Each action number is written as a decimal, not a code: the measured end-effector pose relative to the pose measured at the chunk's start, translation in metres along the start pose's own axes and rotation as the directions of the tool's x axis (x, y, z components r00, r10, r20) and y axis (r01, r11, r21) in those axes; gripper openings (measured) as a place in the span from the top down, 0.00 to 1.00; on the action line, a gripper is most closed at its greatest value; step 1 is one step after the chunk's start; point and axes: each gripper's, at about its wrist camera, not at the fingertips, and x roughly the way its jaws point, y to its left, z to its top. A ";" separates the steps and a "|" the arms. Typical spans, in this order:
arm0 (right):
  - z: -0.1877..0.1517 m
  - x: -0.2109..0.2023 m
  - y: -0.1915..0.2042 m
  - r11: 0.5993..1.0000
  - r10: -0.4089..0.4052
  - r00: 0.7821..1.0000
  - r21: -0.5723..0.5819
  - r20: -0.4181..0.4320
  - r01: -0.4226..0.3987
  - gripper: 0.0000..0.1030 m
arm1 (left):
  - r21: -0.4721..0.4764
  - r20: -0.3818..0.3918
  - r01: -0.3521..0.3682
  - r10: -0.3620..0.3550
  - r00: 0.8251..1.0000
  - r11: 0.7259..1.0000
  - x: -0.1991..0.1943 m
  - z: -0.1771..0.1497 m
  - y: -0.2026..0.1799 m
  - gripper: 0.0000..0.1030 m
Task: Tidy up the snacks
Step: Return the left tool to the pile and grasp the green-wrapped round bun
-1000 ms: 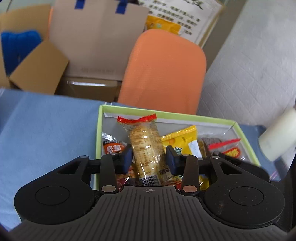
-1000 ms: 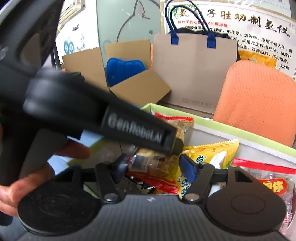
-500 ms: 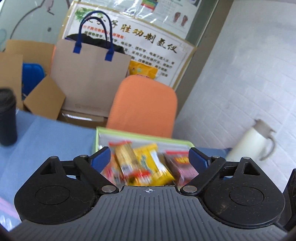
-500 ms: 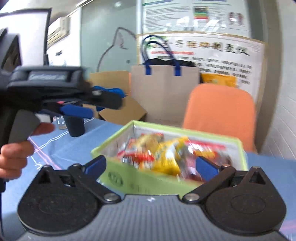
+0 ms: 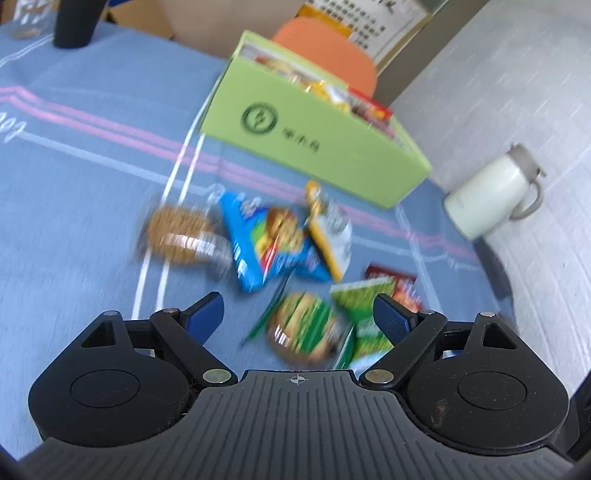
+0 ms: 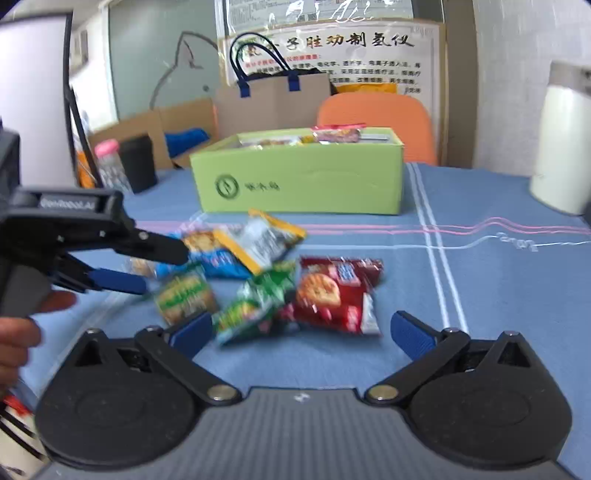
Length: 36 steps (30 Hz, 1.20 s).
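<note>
A green box (image 5: 314, 140) (image 6: 299, 181) holding several snack packs stands on the blue tablecloth. Loose packs lie in front of it: a blue pack (image 5: 269, 240), a yellow-edged silver pack (image 5: 330, 229) (image 6: 262, 240), a brown biscuit pack (image 5: 181, 236), green packs (image 5: 306, 325) (image 6: 251, 306) and a red pack (image 6: 332, 291) (image 5: 400, 284). My left gripper (image 5: 297, 310) is open and empty just above the green packs; it also shows in the right wrist view (image 6: 147, 266). My right gripper (image 6: 301, 328) is open and empty, near the green and red packs.
A white thermos jug (image 5: 495, 192) (image 6: 561, 140) stands at the right by the wall. A black cup (image 6: 138, 162) (image 5: 75, 22) and a bottle (image 6: 107, 162) stand at the far left. An orange chair (image 6: 373, 118), a paper bag and cardboard boxes are behind the table.
Both grippers pulled back from the box, opened wide and tilted down toward the loose packs. The biscuit pack the left gripper held a second ago is out of its jaws.
</note>
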 end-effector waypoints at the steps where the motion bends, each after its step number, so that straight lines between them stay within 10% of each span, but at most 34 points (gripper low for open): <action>1: -0.001 -0.005 0.006 1.000 0.024 1.000 -0.019 0.018 -0.024 0.00 | 0.003 -0.001 -0.016 0.016 1.000 1.000 -0.001 -0.002 0.000 0.28; 6: 0.013 0.008 0.047 0.953 0.235 0.972 -0.203 0.025 -0.225 0.00 | -0.035 0.014 0.011 -0.010 1.000 0.999 -0.013 -0.001 0.006 0.31; 20: 0.009 0.062 0.091 0.886 0.329 0.925 -0.276 -0.189 -0.372 0.00 | -0.096 0.022 -0.010 0.012 1.000 0.995 -0.028 0.004 0.038 0.30; 36: 0.004 0.056 0.109 0.975 0.146 0.978 -0.147 -0.147 -0.168 0.01 | 0.025 -0.055 0.044 -0.042 0.998 0.999 -0.016 0.007 0.019 0.30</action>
